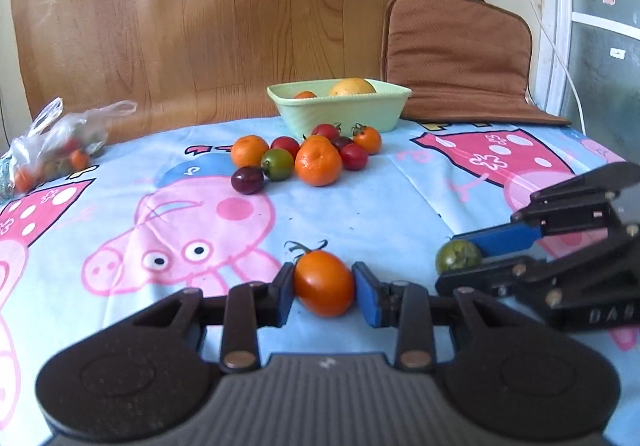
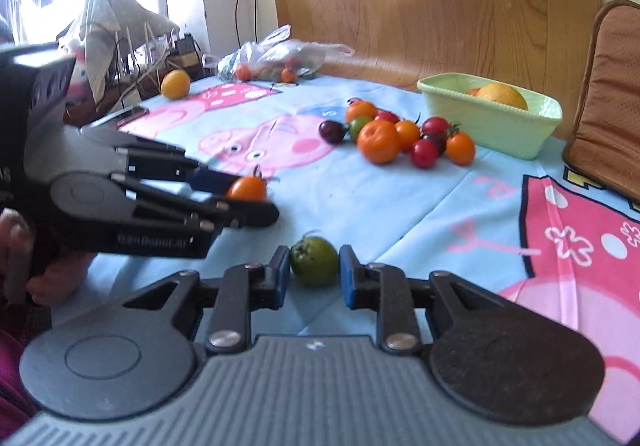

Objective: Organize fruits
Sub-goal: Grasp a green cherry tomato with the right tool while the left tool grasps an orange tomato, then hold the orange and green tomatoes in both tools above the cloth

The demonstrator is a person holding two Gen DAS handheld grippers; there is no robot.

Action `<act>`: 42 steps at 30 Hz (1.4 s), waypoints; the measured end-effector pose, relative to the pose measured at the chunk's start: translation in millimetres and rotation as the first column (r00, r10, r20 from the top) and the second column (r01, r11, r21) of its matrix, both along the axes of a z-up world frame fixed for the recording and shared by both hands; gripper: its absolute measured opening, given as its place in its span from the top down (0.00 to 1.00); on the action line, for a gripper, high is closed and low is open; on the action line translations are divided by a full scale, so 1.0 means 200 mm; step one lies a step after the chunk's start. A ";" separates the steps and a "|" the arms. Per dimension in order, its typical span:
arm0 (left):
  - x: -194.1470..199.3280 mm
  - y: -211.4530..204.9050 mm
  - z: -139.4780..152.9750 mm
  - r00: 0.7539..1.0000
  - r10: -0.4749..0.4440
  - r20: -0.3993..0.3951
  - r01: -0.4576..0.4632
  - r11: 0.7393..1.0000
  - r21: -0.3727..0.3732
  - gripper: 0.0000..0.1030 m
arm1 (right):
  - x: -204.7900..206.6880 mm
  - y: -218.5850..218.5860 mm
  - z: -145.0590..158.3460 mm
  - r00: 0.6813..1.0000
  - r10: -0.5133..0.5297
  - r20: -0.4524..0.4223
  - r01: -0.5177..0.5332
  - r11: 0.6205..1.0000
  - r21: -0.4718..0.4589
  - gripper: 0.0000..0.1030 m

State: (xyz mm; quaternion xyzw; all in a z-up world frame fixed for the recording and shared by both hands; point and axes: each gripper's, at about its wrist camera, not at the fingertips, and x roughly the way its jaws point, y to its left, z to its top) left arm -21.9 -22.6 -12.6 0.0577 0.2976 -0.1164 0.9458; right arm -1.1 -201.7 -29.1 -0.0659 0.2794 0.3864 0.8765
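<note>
My left gripper is shut on an orange tomato with a green stem, low over the cartoon tablecloth. The right wrist view shows that same gripper at the left, with the orange tomato at its tips. My right gripper is shut on a green tomato, both blue pads against its sides. From the left wrist view it enters at the right with the green tomato. A pale green bowl at the back holds a large orange and a small one.
A pile of mandarins and cherry tomatoes lies in front of the bowl. A plastic bag of fruit sits far left. A brown cushion leans at the back right. A lone yellow-orange fruit rests near the table's far corner.
</note>
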 end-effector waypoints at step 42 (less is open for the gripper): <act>-0.01 0.02 -0.01 0.999 0.033 0.000 -0.033 0.999 -0.007 0.56 | -0.08 0.05 -0.02 0.998 -0.030 0.056 0.033 0.999 -0.040 0.54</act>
